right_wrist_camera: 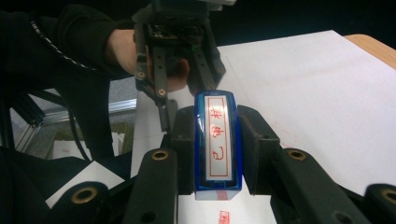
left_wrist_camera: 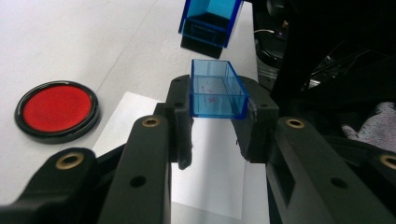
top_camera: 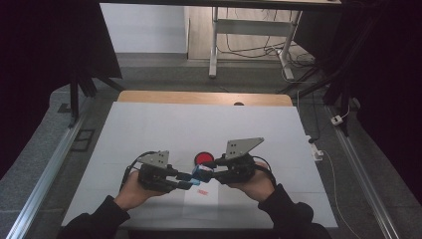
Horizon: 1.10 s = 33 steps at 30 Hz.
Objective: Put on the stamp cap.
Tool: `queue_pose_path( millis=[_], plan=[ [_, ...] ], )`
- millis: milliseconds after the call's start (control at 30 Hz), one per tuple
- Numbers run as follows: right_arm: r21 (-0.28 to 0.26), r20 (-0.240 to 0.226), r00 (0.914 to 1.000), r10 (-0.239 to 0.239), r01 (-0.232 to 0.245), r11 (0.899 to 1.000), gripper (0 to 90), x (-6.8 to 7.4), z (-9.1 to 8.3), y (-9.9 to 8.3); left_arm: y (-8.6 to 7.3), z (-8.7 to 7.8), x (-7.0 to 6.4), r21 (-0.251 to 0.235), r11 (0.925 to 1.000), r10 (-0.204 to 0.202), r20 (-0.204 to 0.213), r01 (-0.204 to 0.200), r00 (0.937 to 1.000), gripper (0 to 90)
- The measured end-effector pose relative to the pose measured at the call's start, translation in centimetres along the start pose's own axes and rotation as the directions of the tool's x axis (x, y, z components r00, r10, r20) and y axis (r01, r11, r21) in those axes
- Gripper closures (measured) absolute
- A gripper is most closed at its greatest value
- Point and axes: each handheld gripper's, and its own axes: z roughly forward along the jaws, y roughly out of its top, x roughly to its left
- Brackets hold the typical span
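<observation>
Now the left gripper [left_wrist_camera: 218, 133] clamps the blue cap [left_wrist_camera: 217, 89] while the right gripper [right_wrist_camera: 217, 154] grips the stamp [right_wrist_camera: 217, 142] (red print already on paper [top_camera: 199, 199]); recapping needs careful alignment.

White-topped table [top_camera: 149, 124], grey floor [top_camera: 149, 69], metal-legged desk [top_camera: 215, 45] beyond, dark surroundings

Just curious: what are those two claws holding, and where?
Left gripper clamps a clear blue cap by its sides; right gripper clamps a blue stamp by its long sides.
</observation>
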Motion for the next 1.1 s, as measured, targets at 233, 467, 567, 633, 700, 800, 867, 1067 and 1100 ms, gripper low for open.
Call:
queue_pose_path(
  millis=[233,467,567,633,700,800,867,1067,1100],
  plan=[
    [-0.005,-0.032,0.9992,-0.022,0.022,1.000,70.0,0.33,0.45,0.29,0.20,0.31,0.06,-0.008,0.9999,0.011,0.035,-0.011,0.9993,68.5],
    [-0.004,-0.056,0.9979,-0.032,0.032,0.999,70.0,0.48,0.64,0.35,0.35,0.47,0.05,-0.013,0.9994,0.031,0.056,-0.031,0.9980,68.6],
    [-0.004,-0.066,0.9971,-0.038,0.038,0.999,70.1,0.52,0.68,0.36,0.40,0.57,0.03,-0.013,0.9991,0.041,0.061,-0.040,0.9973,68.8],
    [-0.008,-0.070,0.9967,-0.039,0.039,0.999,70.1,0.53,0.69,0.37,0.40,0.58,0.04,-0.016,0.9989,0.044,0.065,-0.043,0.9969,68.8],
    [-0.013,-0.072,0.9967,-0.038,0.037,0.999,70.1,0.57,0.69,0.37,0.41,0.51,0.04,-0.024,0.9986,0.048,0.069,-0.046,0.9964,68.9],
    [-0.030,-0.078,0.9963,-0.035,0.033,0.999,70.1,0.55,0.60,0.39,0.40,0.29,0.16,-0.044,0.9979,0.050,0.085,-0.046,0.9951,69.0],
    [-0.033,-0.085,0.9957,-0.035,0.033,0.999,70.1,0.53,0.55,0.43,0.41,0.25,0.13,-0.050,0.9974,0.056,0.090,-0.051,0.9944,69.0],
    [-0.035,-0.102,0.9941,-0.037,0.034,0.999,70.1,0.60,0.70,0.35,0.43,0.21,0.00,-0.048,0.9961,0.077,0.089,-0.073,0.9930,69.0],
    [-0.036,-0.106,0.9938,-0.034,0.031,0.999,70.1,0.56,0.68,0.32,0.43,0.19,-0.01,-0.050,0.9958,0.081,0.089,-0.077,0.9927,69.0]
  ],
)
